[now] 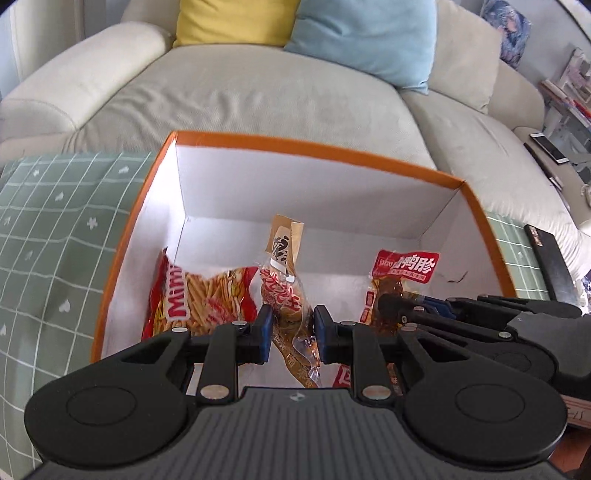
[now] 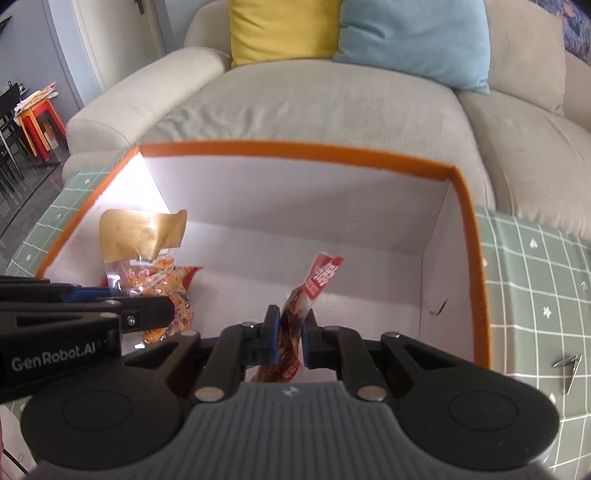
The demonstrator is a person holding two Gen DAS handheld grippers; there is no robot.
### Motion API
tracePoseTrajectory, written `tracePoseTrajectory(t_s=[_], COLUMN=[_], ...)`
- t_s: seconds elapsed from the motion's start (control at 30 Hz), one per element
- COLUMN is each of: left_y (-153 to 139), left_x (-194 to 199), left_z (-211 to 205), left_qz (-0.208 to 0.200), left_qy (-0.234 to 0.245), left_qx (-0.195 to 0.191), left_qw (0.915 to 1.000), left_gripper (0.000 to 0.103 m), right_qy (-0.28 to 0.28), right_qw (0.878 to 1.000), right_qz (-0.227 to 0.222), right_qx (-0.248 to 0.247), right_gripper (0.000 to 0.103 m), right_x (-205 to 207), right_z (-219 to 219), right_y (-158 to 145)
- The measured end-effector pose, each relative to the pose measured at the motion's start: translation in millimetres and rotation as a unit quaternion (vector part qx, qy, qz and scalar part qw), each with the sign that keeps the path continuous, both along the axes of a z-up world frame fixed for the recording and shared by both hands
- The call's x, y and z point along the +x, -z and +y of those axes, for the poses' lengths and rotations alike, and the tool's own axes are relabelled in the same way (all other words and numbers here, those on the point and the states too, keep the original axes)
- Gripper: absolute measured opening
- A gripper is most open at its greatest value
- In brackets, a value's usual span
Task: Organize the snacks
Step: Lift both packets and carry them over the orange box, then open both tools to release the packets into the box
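Note:
An orange-rimmed white box [image 1: 317,142] [image 2: 295,151] stands open on a green checked cloth. My left gripper [image 1: 291,325] is shut on a clear peanut packet with a gold top [image 1: 286,295] and holds it inside the box; the same packet shows in the right wrist view [image 2: 147,258]. My right gripper [image 2: 290,328] is shut on a red-topped packet of brown snack [image 2: 310,299], also inside the box; it shows in the left wrist view [image 1: 402,273]. A red Mimi stick-snack bag [image 1: 199,299] lies at the box's left.
A beige sofa [image 1: 258,92] with a yellow cushion [image 1: 236,22] and a blue cushion [image 1: 365,37] is behind the box. The green cloth [image 1: 55,229] [image 2: 535,288] spreads on both sides. A small metal clip [image 2: 567,365] lies on the cloth at right.

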State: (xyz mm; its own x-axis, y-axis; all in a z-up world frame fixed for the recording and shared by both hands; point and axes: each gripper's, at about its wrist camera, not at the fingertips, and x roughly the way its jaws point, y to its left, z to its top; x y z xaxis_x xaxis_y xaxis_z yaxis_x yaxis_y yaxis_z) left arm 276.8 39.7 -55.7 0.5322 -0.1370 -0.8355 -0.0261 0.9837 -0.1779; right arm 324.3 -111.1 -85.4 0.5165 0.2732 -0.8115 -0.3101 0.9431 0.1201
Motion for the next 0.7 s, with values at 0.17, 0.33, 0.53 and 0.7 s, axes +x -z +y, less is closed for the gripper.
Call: tracePoseTrajectory(t_s=[0.17,0.33,0.53,0.7], left_y=[11,11,7,-2], left_x=[1,0,-3,-11], left_z=[-1,-6,-9,-8], left_qz=[0.026,0.037,0.036,0.023], left_qy=[0.005,0.013,0.010,0.003], left_qx=[-0.008,0.006,0.029,0.044], left_qw=[0.9996,0.9992,0.9989,0.9988], left_gripper=[0.024,0.025,0.038,0.056], right_qy=[-0.004,-0.003,-0.009,-0.009], right_qw=[1.000,1.000,0.999,0.999], right_qz=[0.017,0.027,0.013,-0.005], right_qx=[-0.010,-0.015,-0.030,-0.052], right_gripper=[0.008,0.008,0.009,0.018], right_x=[-2,-3,-8,-14], right_z=[2,2,6,4], right_y=[10,15,5,-7])
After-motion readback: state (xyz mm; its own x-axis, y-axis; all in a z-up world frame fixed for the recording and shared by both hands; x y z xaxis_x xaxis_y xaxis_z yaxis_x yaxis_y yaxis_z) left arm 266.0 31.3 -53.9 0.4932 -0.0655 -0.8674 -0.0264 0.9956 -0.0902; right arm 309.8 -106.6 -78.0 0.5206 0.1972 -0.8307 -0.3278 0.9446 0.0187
